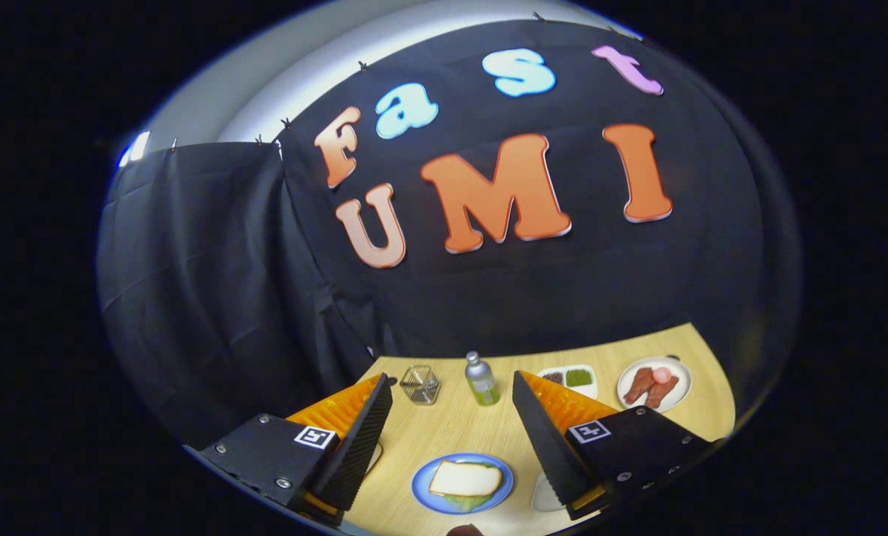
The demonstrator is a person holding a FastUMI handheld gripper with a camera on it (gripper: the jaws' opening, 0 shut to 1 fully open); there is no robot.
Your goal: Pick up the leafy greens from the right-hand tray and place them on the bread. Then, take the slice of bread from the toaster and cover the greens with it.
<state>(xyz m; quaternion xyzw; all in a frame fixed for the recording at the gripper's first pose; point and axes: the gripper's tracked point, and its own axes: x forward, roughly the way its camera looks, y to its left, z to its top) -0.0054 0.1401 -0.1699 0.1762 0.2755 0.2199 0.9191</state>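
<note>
A blue plate [423, 487] lies on the wooden table between my two fingers, low and close. On it rests a slice of white bread [464, 477], and leafy greens [464, 503] peek out from under its near edge. My gripper [451, 398] is open and held above the table, with nothing between its fingers. A white tray [591, 390] with green and dark food stands beyond the right finger, partly hidden by it.
A wire basket [420, 384] and a small bottle [481, 380] with green liquid stand at the far side of the table [458, 424]. A white plate [627, 377] with reddish-brown food pieces sits at the far right. Another white dish [542, 495] shows beside the right finger.
</note>
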